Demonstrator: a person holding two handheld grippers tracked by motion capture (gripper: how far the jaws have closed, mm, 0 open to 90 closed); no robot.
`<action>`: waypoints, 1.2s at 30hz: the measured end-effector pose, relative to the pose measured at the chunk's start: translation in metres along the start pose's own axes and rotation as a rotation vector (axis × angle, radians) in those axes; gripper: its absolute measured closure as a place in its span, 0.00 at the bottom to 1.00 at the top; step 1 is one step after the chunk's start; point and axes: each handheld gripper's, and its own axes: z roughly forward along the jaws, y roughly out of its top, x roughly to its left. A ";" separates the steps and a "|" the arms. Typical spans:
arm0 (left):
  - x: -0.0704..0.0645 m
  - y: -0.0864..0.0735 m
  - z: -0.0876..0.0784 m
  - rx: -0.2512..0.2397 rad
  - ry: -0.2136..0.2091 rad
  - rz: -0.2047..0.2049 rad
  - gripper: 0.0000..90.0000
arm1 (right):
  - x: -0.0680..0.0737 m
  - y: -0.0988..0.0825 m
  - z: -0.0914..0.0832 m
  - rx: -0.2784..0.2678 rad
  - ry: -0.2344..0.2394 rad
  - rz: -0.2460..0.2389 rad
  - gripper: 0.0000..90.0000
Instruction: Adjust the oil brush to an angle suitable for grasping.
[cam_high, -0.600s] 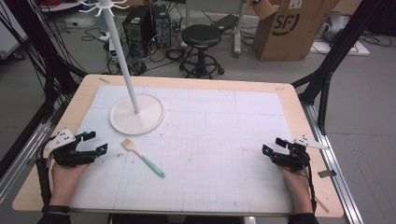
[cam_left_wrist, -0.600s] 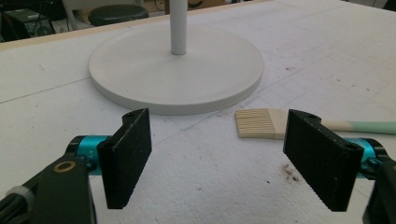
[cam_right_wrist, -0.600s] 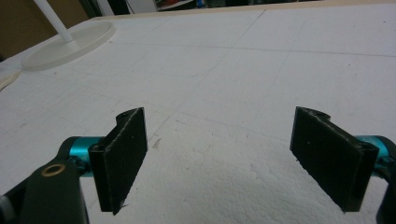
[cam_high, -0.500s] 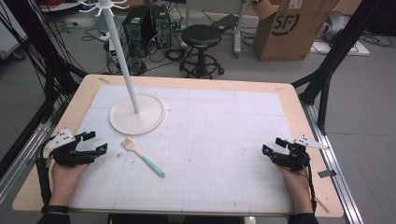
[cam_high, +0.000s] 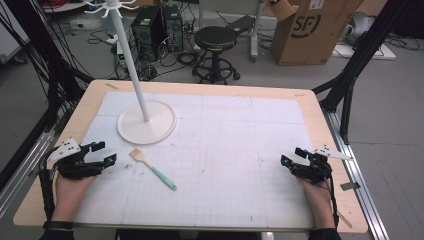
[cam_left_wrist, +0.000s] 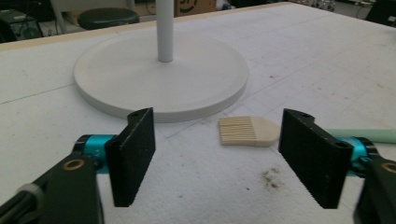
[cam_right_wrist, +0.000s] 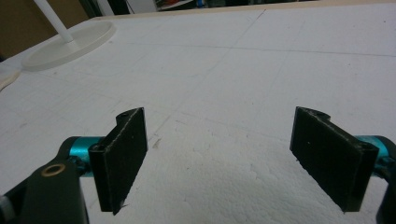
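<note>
At lower left of the high view we are holding the left gripper (cam_high: 101, 153) with jaws standing wide and gripping nothing; just right of it the brush (cam_high: 152, 168) is lying flat on the white mat (cam_high: 235, 150), below the stand base (cam_high: 146, 121). At lower right we are holding the right gripper (cam_high: 291, 157), equally wide and unloaded.

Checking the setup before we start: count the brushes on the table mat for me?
1. The brush lies on the white mat, just in front of the stand's round base, nearest the left gripper.
</note>
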 end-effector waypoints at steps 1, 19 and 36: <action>-0.001 0.001 0.000 0.003 -0.008 -0.003 0.37 | 0.000 0.000 0.000 -0.001 0.001 0.002 0.20; -0.045 0.015 0.026 0.073 -0.250 0.065 0.89 | -0.001 0.000 0.000 0.002 0.000 -0.003 0.20; -0.092 0.015 0.061 0.206 -0.448 0.158 1.00 | -0.001 0.000 0.001 -0.001 0.001 -0.002 0.20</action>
